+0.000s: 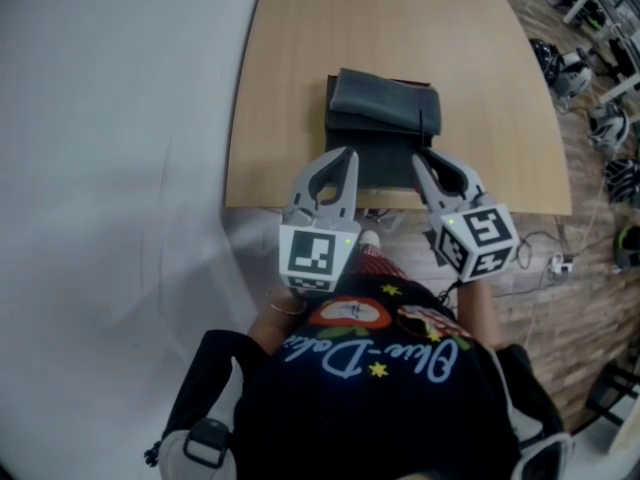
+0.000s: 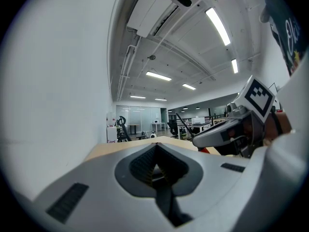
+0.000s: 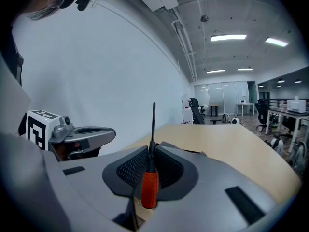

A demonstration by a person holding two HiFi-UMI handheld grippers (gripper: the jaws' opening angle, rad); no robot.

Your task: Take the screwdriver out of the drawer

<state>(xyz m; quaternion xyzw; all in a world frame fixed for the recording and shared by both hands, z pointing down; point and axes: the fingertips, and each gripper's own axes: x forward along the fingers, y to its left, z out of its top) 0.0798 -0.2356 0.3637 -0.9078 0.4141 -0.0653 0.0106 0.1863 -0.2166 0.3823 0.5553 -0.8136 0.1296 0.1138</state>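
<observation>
Two hand-held grippers at the near edge of a wooden table (image 1: 290,78).
The right gripper (image 3: 150,151) has its jaws clamped on the screwdriver (image 3: 149,187) — orange handle low, tip pointing up. The left gripper (image 2: 155,161) has its jaws pressed together, empty. A dark drawer unit (image 1: 385,118) sits just beyond both.

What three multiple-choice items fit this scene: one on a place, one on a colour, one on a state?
1. Where is the screwdriver? A) in a cup B) in the right hand-held gripper C) on a shelf
2. Its handle is: A) blue B) green C) orange-red
3. The jaws of the left hand-held gripper are: A) together, empty B) wide apart C) on a cloth
Answers: 1 B, its jaws clamp the shaft; 2 C, plain in the right gripper view; 3 A, they meet with nothing between.
</observation>
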